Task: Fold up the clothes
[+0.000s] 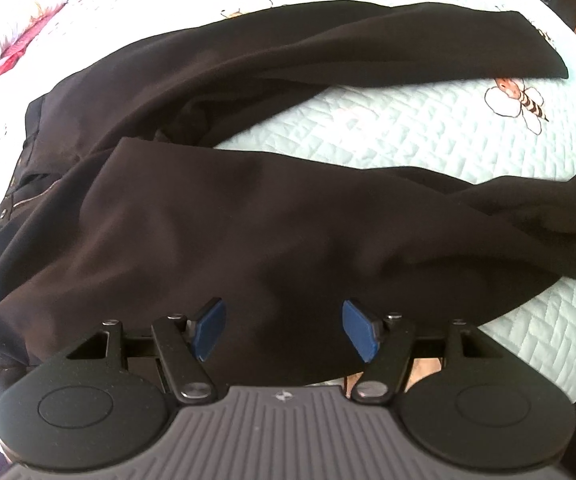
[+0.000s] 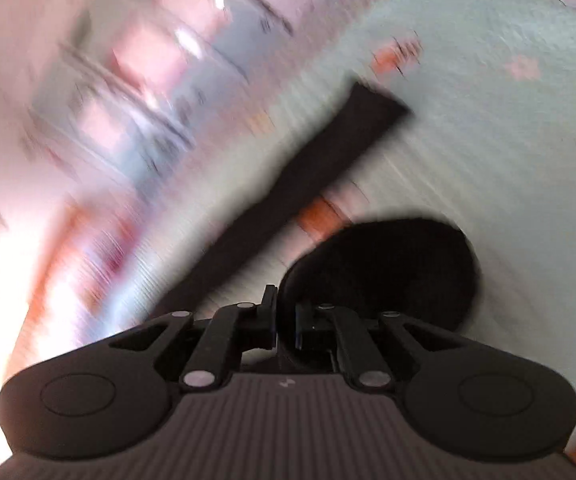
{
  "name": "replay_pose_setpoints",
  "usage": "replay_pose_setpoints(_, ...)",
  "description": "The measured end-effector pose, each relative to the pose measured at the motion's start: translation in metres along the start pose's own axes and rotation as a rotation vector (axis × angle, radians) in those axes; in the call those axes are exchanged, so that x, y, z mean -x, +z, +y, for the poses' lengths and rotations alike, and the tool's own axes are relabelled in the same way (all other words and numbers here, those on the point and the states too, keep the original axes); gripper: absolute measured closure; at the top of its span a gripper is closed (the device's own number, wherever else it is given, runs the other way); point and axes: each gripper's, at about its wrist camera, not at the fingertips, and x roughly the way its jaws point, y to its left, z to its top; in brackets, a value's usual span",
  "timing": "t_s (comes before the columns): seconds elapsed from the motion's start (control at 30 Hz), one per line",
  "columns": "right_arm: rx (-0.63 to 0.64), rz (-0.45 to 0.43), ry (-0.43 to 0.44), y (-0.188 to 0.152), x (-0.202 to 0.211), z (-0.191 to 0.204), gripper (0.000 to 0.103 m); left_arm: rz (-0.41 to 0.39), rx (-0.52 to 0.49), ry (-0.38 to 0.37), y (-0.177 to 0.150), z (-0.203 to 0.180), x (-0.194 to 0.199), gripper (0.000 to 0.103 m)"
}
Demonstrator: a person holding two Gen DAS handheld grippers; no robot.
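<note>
Black trousers [image 1: 248, 216] spread across a pale quilted bedspread [image 1: 427, 136], filling the centre of the left wrist view; waistband with zip at middle left, one leg reaching to the upper right, the other crossing to the right edge. Left gripper [image 1: 284, 330] at bottom centre, blue pads [image 1: 210, 328] spread wide apart, nothing between them, over the near leg. Right wrist view heavily blurred: right gripper [image 2: 286, 328] at bottom centre, fingers clenched on a fold of the black cloth; a dark leg strip slanting toward the upper right.

Left wrist view's looking bright, sharp, fisheye bending its edges; right wrist view's smearing badly with motion blur, glare blowing out its left side.
</note>
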Motion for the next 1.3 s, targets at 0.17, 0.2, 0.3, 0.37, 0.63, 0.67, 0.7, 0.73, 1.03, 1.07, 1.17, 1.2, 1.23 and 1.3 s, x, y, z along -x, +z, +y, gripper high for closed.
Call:
replay_pose_setpoints(0.17, 0.171, -0.256, -0.345, 0.053, -0.053, 0.011, 0.078, -0.015, 0.008, 0.02, 0.005, 0.0, 0.004, 0.035)
replay_pose_setpoints(0.2, 0.23, -0.256, -0.43, 0.053, -0.065, 0.012, 0.077, -0.018, 0.009, 0.024, 0.006, 0.0, 0.005, 0.035)
replay_pose_setpoints(0.3, 0.242, -0.215, -0.469, 0.037, -0.072, 0.004, 0.066, -0.027, 0.017, 0.027, 0.011, 0.001, 0.005, 0.035)
replay_pose_setpoints(0.37, 0.243, -0.159, -0.467, 0.017, -0.071, -0.007, 0.051, -0.035, 0.026, 0.019, 0.015, 0.003, 0.004, 0.035)
replay_pose_setpoints(0.63, 0.235, -0.024, -0.504, -0.023, -0.088, -0.037, 0.037, -0.08, 0.113, 0.035, 0.025, 0.025, 0.007, 0.035)
replay_pose_setpoints(0.67, 0.235, -0.016, -0.504, -0.025, -0.091, -0.039, 0.028, -0.087, 0.131, 0.041, 0.025, 0.029, 0.009, 0.035)
replay_pose_setpoints(0.7, 0.235, -0.008, -0.504, -0.028, -0.094, -0.041, 0.025, -0.094, 0.149, 0.047, 0.026, 0.034, 0.01, 0.035)
replay_pose_setpoints(0.73, 0.236, 0.0, -0.504, -0.03, -0.098, -0.042, 0.024, -0.101, 0.167, 0.054, 0.026, 0.039, 0.012, 0.035)
replay_pose_setpoints(1.03, 0.267, 0.04, -0.519, -0.042, -0.121, -0.042, 0.036, -0.166, 0.325, 0.119, 0.032, 0.081, 0.025, 0.035)
replay_pose_setpoints(1.07, 0.28, 0.046, -0.529, -0.042, -0.121, -0.04, 0.039, -0.176, 0.345, 0.135, 0.032, 0.086, 0.027, 0.035)
replay_pose_setpoints(1.17, 0.325, 0.061, -0.567, -0.045, -0.12, -0.034, 0.058, -0.204, 0.41, 0.151, 0.031, 0.101, 0.032, 0.035)
replay_pose_setpoints(1.2, 0.344, 0.065, -0.586, -0.045, -0.119, -0.031, 0.06, -0.21, 0.437, 0.14, 0.03, 0.108, 0.034, 0.035)
replay_pose_setpoints(1.23, 0.364, 0.068, -0.604, -0.046, -0.118, -0.028, 0.067, -0.218, 0.461, 0.135, 0.029, 0.114, 0.037, 0.035)
replay_pose_setpoints(1.3, 0.39, 0.057, -0.635, -0.048, -0.115, -0.023, 0.08, -0.236, 0.502, 0.134, 0.027, 0.125, 0.042, 0.035)
